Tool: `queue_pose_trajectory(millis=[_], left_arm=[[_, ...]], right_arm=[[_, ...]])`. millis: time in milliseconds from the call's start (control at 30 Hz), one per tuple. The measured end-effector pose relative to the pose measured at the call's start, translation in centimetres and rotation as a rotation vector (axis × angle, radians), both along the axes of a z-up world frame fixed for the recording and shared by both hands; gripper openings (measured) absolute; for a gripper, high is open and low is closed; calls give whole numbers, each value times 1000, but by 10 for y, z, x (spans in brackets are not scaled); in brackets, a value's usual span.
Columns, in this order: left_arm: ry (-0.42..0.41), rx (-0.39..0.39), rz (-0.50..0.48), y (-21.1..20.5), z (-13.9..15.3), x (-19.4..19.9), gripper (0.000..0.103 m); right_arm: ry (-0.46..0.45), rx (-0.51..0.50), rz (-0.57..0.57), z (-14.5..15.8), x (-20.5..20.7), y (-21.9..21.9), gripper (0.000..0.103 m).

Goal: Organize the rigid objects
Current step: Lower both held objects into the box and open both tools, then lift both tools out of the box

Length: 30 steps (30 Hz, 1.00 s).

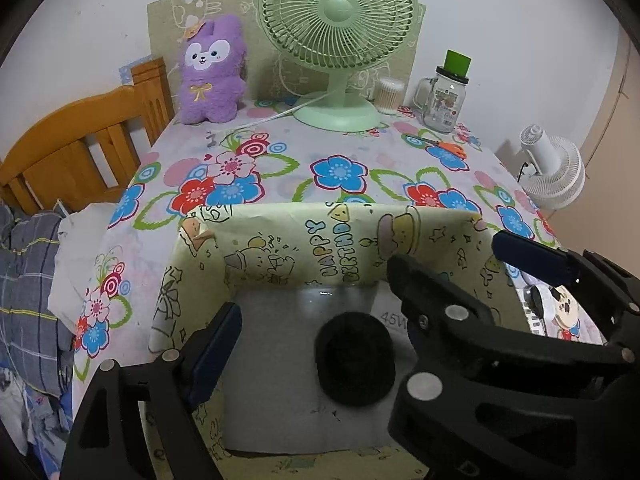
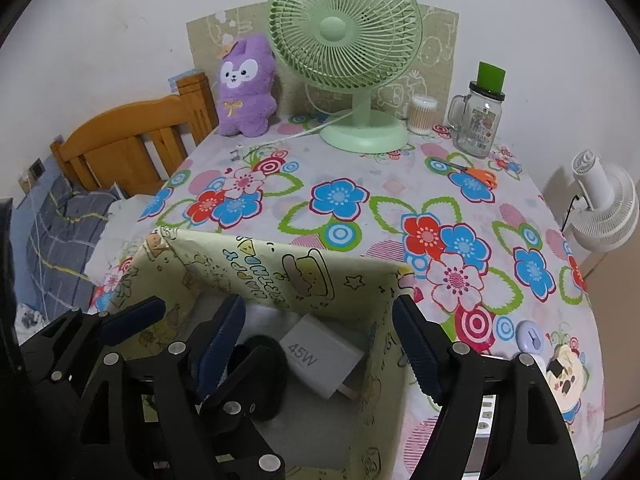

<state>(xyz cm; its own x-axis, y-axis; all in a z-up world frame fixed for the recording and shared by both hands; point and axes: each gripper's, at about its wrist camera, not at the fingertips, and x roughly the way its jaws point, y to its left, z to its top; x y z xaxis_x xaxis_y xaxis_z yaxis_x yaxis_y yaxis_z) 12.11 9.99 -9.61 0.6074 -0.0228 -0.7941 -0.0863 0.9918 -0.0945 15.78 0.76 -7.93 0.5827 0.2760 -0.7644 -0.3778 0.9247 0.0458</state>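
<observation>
An open box (image 1: 280,252) wrapped in yellow birthday paper stands at the table's near edge; it also shows in the right wrist view (image 2: 280,272). Inside lie a round black object (image 1: 354,358), also in the right wrist view (image 2: 266,376), and a white 45W charger (image 2: 320,360), mostly hidden in the left wrist view. My left gripper (image 1: 356,312) is open and empty above the box interior. My right gripper (image 2: 320,340) is open and empty over the box, its right finger outside the right wall. The left gripper's fingers (image 2: 132,318) show at lower left of the right wrist view.
On the flowered tablecloth (image 2: 360,184) stand a green fan (image 2: 346,40), a purple plush (image 2: 246,88), a cotton swab tub (image 2: 422,114), a glass mug jar (image 2: 478,120) and orange scissors (image 2: 476,174). A cartoon item (image 2: 564,372) and lilac hook (image 2: 530,336) lie right of the box.
</observation>
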Motion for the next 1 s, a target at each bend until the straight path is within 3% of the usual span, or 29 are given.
queue_pose_trajectory(millis=[67,167,1000], left_arm=[[-7,6,-5,-4,3,-2,87],[-22,16,-12,-11,9,-8,87],[-119,49,-49,-61,46,-45,91]], right_arm=[[-24,-15,-17,4,-4,-3,88],[-48,-18,-24,10,-11,-10,89],[-88,37,-61,43,-53,-66,90]])
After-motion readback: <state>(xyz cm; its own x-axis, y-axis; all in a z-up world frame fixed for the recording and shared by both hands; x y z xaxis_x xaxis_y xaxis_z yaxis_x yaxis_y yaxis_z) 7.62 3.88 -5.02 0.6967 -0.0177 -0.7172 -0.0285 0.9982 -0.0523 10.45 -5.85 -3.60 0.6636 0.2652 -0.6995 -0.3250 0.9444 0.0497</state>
